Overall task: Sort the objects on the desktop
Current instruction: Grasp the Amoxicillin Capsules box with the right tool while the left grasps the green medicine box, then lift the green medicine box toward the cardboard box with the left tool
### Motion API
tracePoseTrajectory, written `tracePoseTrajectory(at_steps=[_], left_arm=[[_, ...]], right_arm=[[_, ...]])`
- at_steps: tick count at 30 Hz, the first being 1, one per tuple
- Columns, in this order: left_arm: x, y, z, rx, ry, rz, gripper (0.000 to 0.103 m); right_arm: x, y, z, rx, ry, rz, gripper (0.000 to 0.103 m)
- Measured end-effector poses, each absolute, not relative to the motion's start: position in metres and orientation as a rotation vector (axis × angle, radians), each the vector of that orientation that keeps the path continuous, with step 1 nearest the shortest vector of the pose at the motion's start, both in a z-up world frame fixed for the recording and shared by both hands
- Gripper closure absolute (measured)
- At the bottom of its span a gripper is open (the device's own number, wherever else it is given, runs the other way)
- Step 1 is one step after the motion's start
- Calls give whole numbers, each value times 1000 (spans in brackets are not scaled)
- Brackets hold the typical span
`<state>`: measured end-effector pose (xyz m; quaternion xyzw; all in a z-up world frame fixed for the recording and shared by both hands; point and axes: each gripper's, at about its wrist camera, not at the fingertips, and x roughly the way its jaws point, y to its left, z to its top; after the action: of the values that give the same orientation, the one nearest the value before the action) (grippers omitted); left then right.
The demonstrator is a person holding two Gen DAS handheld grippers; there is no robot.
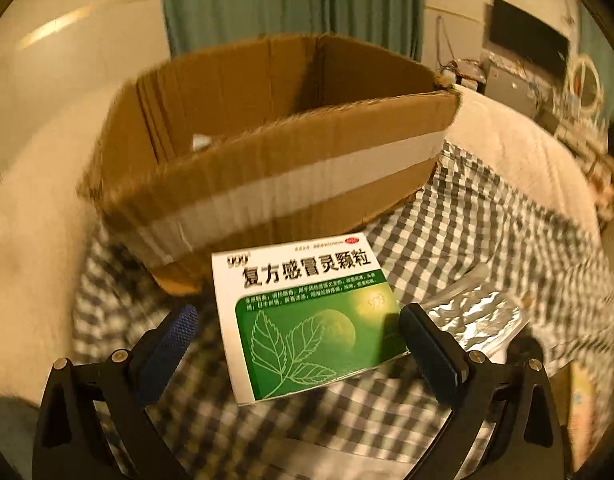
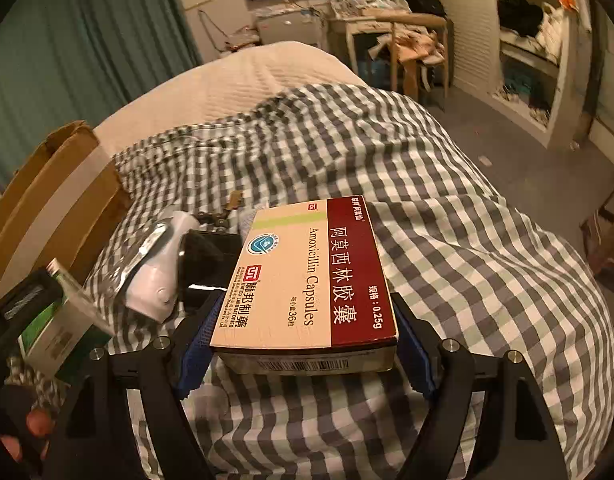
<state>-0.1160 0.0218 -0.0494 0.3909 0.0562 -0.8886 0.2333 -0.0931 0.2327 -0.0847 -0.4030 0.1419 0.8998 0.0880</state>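
My left gripper (image 1: 301,312) is shut on a green and white medicine box (image 1: 307,320) with a leaf drawing, held tilted just in front of the open cardboard box (image 1: 267,140). The medicine box looks sharp while the background is blurred. In the right wrist view this green box (image 2: 59,320) and the left gripper (image 2: 23,300) sit at the far left, beside the cardboard box (image 2: 47,200). My right gripper (image 2: 307,320) is shut on a beige and maroon Amoxicillin box (image 2: 307,280), with blue pads (image 2: 199,344) on both sides, above the checked blanket (image 2: 427,200).
A silver foil pouch (image 1: 475,316) lies right of the left gripper. A white and silver item (image 2: 155,264), a black object (image 2: 205,256) and a small beaded thing (image 2: 215,220) lie on the blanket. A green curtain (image 2: 87,48), a cluttered desk and chair (image 2: 407,40) and shelves (image 2: 539,40) stand beyond the bed.
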Motion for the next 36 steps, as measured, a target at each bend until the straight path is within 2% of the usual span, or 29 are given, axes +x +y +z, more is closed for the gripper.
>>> tracePoseTrajectory(at_steps=[2, 7, 12, 16, 19, 23, 25, 28, 32, 36], left_arm=[[-119, 30, -51, 1059, 60, -2448, 0], [-129, 37, -56, 1065, -33, -2462, 0], [-125, 44, -56, 1142, -20, -2474, 0], [-127, 52, -61, 1162, -93, -2496, 0], [-134, 46, -66, 1210, -62, -2441, 0], [-153, 29, -101, 1507, 77, -2362, 0], [-152, 20, -106, 1581, 225, -2353, 0], [-144, 18, -87, 1509, 387, -2452, 0], [-139, 13, -70, 1425, 471, -2536, 0], [-141, -12, -76, 1470, 766, -2483, 0]], right_arm=[[-93, 228, -85, -1200, 374, 2692, 25], [-92, 226, -89, -1226, 365, 2695, 25], [-90, 227, -93, -1233, 384, 2688, 25], [-88, 229, -93, -1234, 396, 2689, 25], [-86, 232, -93, -1234, 416, 2688, 25], [-84, 232, -92, -1232, 412, 2686, 25], [-84, 232, -92, -1232, 414, 2685, 25], [-83, 234, -92, -1231, 422, 2683, 25], [-81, 236, -93, -1228, 431, 2682, 25], [-80, 237, -92, -1227, 434, 2682, 25]])
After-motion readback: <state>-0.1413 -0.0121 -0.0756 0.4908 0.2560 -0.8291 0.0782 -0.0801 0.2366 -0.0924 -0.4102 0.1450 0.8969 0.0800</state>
